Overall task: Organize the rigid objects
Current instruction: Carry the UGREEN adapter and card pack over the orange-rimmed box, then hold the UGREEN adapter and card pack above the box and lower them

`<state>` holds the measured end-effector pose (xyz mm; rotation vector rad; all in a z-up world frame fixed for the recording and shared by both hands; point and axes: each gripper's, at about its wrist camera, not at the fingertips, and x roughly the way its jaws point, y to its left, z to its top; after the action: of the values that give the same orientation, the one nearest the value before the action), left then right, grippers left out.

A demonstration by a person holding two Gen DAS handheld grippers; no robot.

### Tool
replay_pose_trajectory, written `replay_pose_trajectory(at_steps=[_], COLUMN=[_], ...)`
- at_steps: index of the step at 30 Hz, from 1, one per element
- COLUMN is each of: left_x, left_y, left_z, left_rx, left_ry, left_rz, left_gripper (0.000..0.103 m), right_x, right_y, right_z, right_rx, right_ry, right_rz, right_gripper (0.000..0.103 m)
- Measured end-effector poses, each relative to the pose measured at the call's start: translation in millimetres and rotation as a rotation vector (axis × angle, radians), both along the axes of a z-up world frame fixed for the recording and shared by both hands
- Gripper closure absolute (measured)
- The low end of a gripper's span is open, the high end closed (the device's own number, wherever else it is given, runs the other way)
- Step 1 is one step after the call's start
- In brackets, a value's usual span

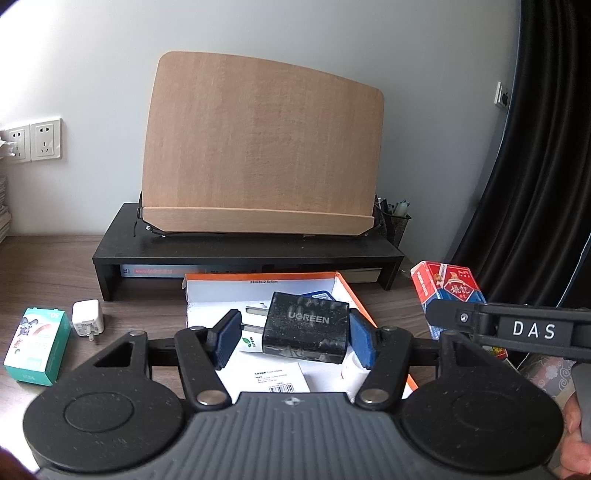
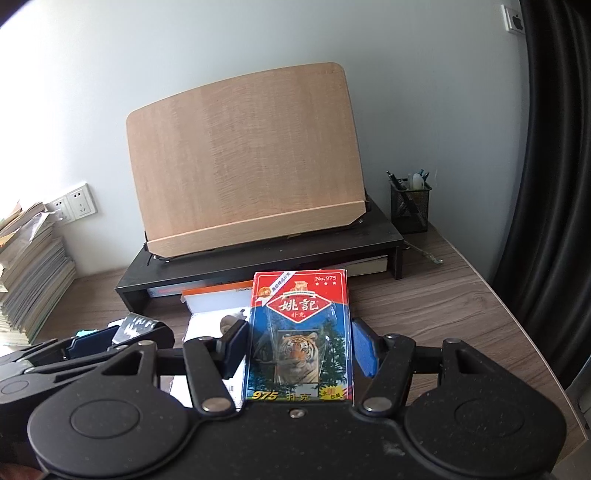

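1. A wood-grain desk (image 2: 424,295) stands against a pale wall (image 1: 258,33), with a black ribbed curtain (image 2: 546,184) hanging at its right end
2. On the wall are 2 white sockets (image 1: 31,142); a stack of magazines (image 2: 29,273) rises at the desk's left edge (seen from the right wrist view)
3. A black shelf riser (image 1: 240,251) sits at the back and carries a tilted board of light wood (image 1: 258,147) with rounded corners; just beside it stands a black mesh pen cup (image 2: 410,206)
4. In front of the riser lies an open cardboard box (image 1: 347,286), orange outside and white inside
5. The left gripper (image 1: 291,334) is clamped on a black charger (image 1: 306,326), a matt block with 2 metal prongs pointing left, held over the box
6. The right gripper (image 2: 295,350) is clamped on a glossy pack of cards (image 2: 301,332) showing a tiger, upright between blue pads, near the box's right side
7. Left of the box, on the desk, rest a small white plug (image 1: 86,317) and a green carton (image 1: 37,347), near each other but apart
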<state>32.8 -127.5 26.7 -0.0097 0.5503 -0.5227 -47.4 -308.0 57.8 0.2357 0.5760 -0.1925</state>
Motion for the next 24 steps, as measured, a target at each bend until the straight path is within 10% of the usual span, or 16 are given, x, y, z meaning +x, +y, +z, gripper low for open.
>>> replay_pose_trajectory(at_steps=[24], left_x=[-6.2], left_y=[-0.3], left_z=[-2.8], left_rx=[0.010], left_ry=[0.015], left_rz=[0.036], left_gripper=[0.041], right_x=[-4.6], right_y=[5.4], right_z=[-5.5], right_rx=[0.007], right_ry=[0.012], right_rz=[0.037], right_gripper=[0.031])
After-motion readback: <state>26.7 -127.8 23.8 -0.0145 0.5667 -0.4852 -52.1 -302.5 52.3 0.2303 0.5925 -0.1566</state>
